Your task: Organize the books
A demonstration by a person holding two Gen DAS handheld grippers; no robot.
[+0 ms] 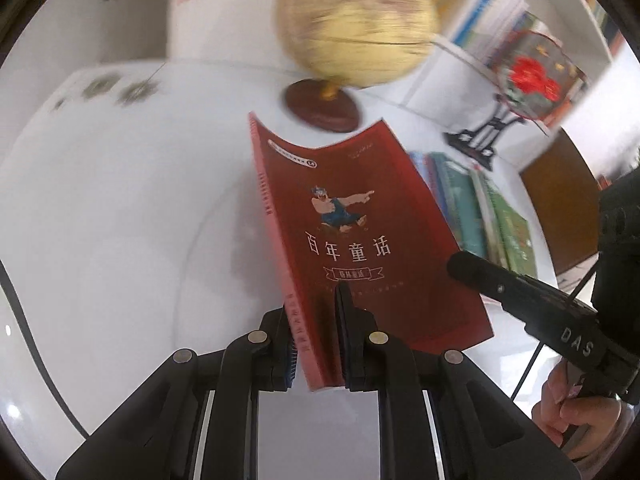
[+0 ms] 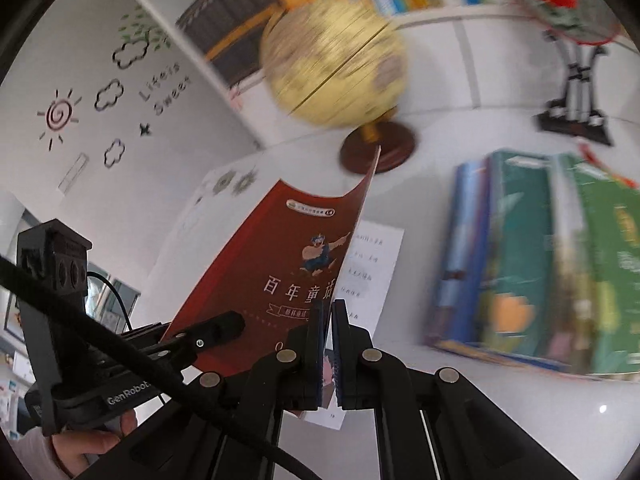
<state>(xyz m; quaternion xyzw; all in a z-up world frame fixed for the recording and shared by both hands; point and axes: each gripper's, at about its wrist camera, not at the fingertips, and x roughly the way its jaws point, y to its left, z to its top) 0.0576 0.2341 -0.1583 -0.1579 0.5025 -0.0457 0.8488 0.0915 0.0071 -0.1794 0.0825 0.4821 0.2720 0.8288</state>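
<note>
The left gripper (image 1: 316,336) was clamped on the red book (image 1: 360,232) at its spine; the right gripper (image 2: 327,344) pinched its cover edge; both should travel together toward the lying books (image 2: 540,264) at frame right, clear of the globe (image 2: 332,68).

Red book (image 1: 360,216) reads "百年童话"; wall (image 2: 120,128) perhaps "Life is Sweet".

White glossy table (image 1: 120,208) bearing globe base (image 1: 322,106), black ornament stand (image 1: 476,140), and row of books (image 2: 532,264).
</note>
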